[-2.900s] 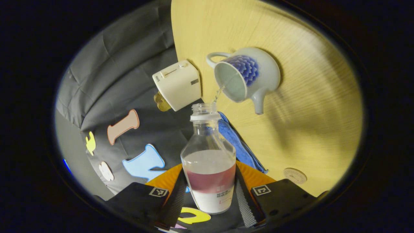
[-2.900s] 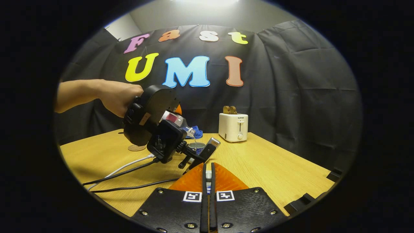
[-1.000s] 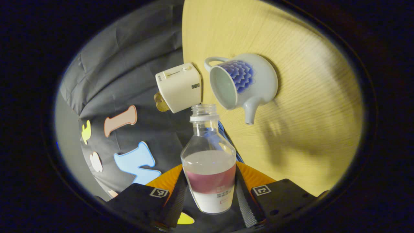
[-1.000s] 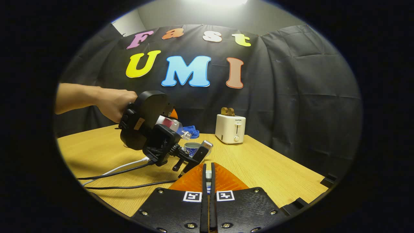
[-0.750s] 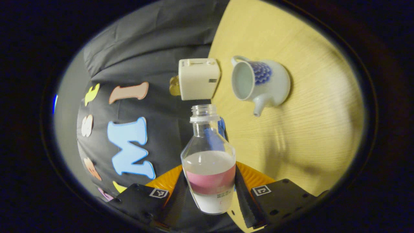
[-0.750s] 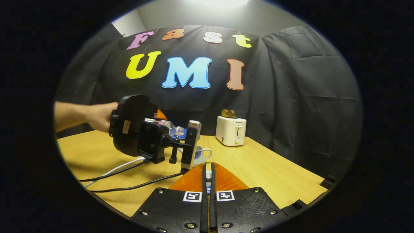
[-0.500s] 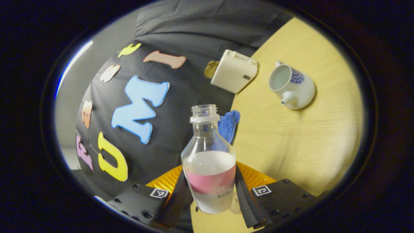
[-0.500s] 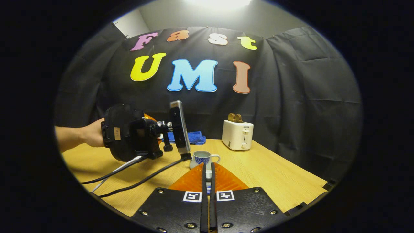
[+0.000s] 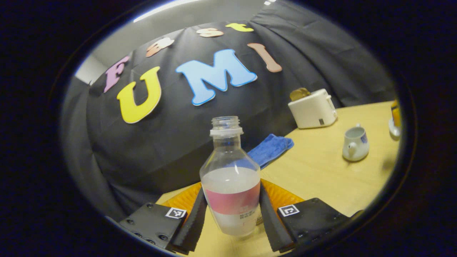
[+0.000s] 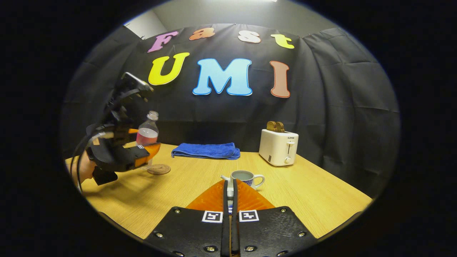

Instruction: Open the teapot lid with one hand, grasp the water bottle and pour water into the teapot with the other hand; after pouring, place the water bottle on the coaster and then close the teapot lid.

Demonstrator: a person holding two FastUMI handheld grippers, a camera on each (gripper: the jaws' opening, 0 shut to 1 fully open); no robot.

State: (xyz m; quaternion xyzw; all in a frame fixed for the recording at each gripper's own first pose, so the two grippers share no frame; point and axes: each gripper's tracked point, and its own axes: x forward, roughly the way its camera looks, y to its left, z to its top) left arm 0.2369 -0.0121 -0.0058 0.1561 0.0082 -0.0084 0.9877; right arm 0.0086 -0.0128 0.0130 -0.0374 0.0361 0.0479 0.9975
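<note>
Logged the tabletop (image 10: 307, 200) as pale wood-grain laminate, flat and matt, carrying everything in the task. Found the teapot (image 10: 244, 177) standing lidless at mid-table with what looks like water inside, so judged lid-opening and pouring done. Found the water bottle (image 9: 228, 157) upright and uncapped, clamped at its label band by both fingers of the left hand-held gripper (image 9: 232, 189), about half full. Placed it, in the right gripper view, up and just left of the coaster (image 10: 159, 169), and cannot tell there whether its base touches anything, so counted the set-down as not yet done. Saw the right hand-held gripper (image 10: 229, 185) drawn to a narrow slit, pinching a small pale piece taken to be the teapot lid (image 10: 230, 193). Counted as left: seating the bottle on the coaster, then refitting the lid. Noted for materials, large to small: glazed white ceramic on the teapot, squat and round, with a blue pattern, loop handle and short spout. Recorded clear plastic on the bottle, with a wide shoulder tapering to a threaded neck and a red band over white on the label. Recorded a thin, tan disc for the coaster, possibly cork or wood. Could make out nothing of the lid's shape.
</note>
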